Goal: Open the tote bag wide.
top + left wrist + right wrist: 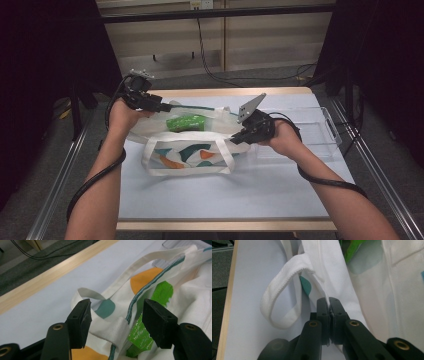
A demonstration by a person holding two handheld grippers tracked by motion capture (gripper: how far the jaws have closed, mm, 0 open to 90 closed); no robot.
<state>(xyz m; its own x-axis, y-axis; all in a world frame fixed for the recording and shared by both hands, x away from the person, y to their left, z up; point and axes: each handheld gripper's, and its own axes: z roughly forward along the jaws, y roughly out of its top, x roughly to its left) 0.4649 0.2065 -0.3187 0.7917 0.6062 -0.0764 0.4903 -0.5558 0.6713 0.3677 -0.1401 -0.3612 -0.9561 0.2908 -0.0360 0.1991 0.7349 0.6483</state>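
A white tote bag (190,152) with teal and orange shapes lies on the pale table (225,195), its mouth held wide. A green packet (186,122) rests inside it. My left gripper (167,106) is at the bag's far left rim. In the left gripper view its jaws (116,302) stand open, with the teal-edged rim and a white strap (110,332) between them, untouched by the pads. The green packet (162,292) shows just beyond. My right gripper (234,140) is shut on the bag's right rim; in the right gripper view the gripper (329,300) pinches white fabric (332,270) beside a looped handle (277,305).
A clear plastic tray (320,127) sits on the table right of the bag, behind my right hand. The table's wooden far edge (230,91) runs behind the bag. Cables trail from both grippers along the person's forearms. Dark curtains flank the table.
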